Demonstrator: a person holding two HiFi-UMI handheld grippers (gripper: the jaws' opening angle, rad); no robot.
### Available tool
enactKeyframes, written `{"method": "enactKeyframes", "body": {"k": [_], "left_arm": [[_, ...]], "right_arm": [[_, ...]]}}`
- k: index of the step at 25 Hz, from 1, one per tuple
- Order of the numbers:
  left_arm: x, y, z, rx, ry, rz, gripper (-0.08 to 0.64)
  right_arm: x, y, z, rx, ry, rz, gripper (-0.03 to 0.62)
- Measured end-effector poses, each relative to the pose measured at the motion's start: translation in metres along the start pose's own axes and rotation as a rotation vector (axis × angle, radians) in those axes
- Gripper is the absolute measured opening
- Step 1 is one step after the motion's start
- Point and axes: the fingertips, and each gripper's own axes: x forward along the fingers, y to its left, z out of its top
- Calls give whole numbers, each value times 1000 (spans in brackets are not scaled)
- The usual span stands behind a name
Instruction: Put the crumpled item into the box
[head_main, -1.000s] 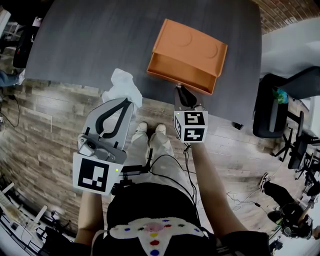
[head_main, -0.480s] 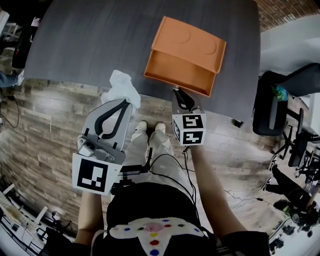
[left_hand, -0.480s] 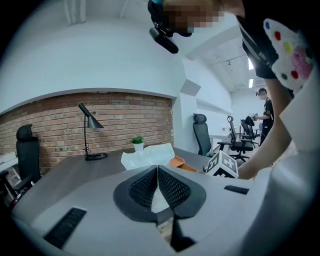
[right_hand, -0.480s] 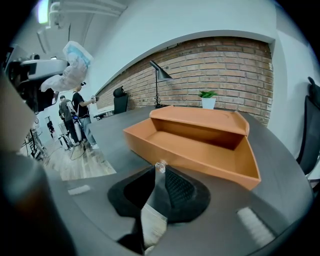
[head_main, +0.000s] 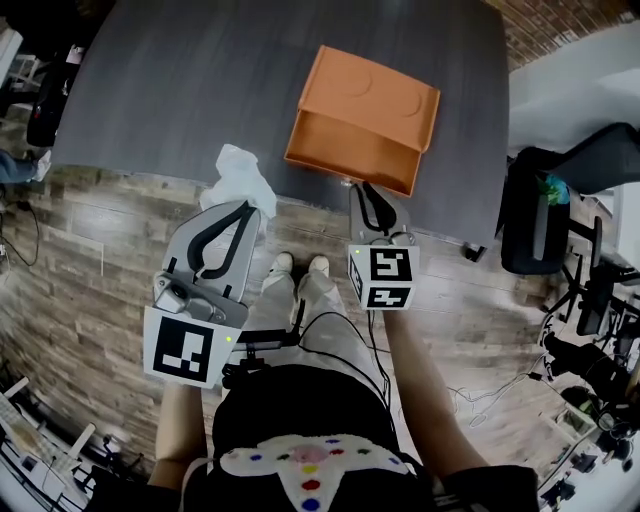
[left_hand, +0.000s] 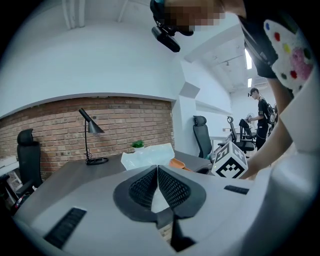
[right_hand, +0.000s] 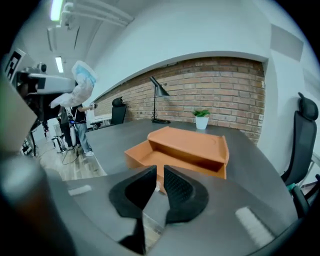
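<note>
Counted left to right: two grippers, one crumpled item, one box. At left, the left gripper (head_main: 252, 208), clenched at the tips on an edge of the single crumpled white item (head_main: 238, 172), aloft over the near edge of the dark table (head_main: 180, 70), left of the box and not touching it. Further right, one orange box (head_main: 360, 110) on the table, open. Just short of its near wall, the right gripper (head_main: 365, 187), jaws drawn to a sliver on nothing. One black-and-white marker cube (head_main: 183, 348) per gripper. Behind, one black desk lamp (left_hand: 90, 131) and one potted plant (right_hand: 201, 119).
</note>
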Motion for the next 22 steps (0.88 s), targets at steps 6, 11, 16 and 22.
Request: {"method": "enactKeyframes", "body": {"k": [6,11,16,22], "left_arm": [[-4,-6,18,19,-38,-16,11],[-7,-12,34,44,-72,-36,11],[-11,-17,51,72,-105,-55,11],[-13,-29,70,109,-136,-73,11]], "right_arm": [[-43,-16,46,-16,-122,-76,14],[-76,-28,73,14,-197,-116,9],[-105,-30,97,3,-245,-144,9],[-136,-38,115,-6,-296,-176,9]]}}
